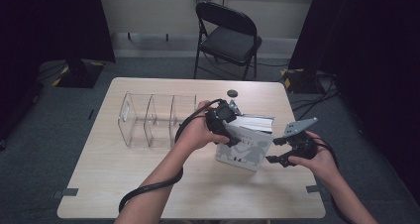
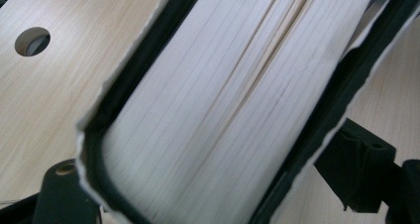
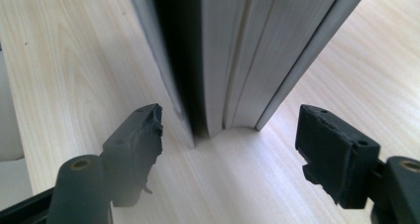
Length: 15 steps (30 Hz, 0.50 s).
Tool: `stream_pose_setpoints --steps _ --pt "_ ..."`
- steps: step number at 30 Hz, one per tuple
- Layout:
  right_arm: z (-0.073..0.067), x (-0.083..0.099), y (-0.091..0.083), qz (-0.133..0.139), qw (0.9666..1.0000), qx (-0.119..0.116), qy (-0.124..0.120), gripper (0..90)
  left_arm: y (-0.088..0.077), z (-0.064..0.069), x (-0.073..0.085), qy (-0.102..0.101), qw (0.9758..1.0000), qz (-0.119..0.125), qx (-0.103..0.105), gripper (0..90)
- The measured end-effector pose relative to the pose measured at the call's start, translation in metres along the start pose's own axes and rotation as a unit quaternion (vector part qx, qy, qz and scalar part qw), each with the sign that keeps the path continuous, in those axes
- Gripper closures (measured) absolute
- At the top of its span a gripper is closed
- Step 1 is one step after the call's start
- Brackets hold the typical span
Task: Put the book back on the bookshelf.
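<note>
Two grippers work at one book (image 1: 247, 147), which stands upright on the table (image 1: 124, 184) just right of a clear divided organizer (image 1: 153, 117); the left gripper (image 1: 225, 116) straddles its top edge, jaws on either cover, though whether they press I cannot tell; the right gripper (image 1: 277, 149) hangs released beside its right end, jaws clear.

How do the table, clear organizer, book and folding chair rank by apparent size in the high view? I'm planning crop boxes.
1. table, by far the largest.
2. folding chair, though it stands farther off, so its true size is unsure.
3. clear organizer, close to the chair in spread.
4. book, the smallest.
</note>
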State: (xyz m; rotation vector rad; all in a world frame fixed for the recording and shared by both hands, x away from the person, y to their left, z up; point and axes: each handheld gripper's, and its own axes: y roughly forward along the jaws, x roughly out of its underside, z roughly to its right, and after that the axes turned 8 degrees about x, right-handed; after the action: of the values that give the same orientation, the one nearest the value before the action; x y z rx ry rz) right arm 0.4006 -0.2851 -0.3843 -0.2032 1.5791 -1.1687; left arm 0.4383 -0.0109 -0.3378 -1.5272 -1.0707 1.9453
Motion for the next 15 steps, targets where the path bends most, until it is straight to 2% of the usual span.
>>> stream_pose_setpoints --steps 5,9,11,14,15 --pt "0.002 -0.003 -0.002 0.001 1.0000 0.009 0.003 26.1 -0.001 0.004 -0.001 0.004 1.0000 -0.005 0.002 24.4" --pt "0.004 -0.005 -0.003 0.004 0.9999 0.011 0.006 26.5 -0.005 0.009 0.000 0.004 0.9999 -0.011 0.008 32.6" --pt "0.004 -0.007 -0.004 0.004 0.9997 0.021 0.008 28.0 -0.006 0.012 0.000 0.002 0.9998 -0.014 0.010 34.4" --pt "0.008 -0.007 -0.005 0.013 0.9996 0.021 0.013 28.1 -0.008 0.016 -0.001 0.008 0.9996 -0.026 0.011 38.9" --pt "0.008 -0.008 -0.005 0.014 0.9996 0.021 0.013 28.1 -0.008 0.017 -0.002 0.004 0.9996 -0.024 0.012 39.8"
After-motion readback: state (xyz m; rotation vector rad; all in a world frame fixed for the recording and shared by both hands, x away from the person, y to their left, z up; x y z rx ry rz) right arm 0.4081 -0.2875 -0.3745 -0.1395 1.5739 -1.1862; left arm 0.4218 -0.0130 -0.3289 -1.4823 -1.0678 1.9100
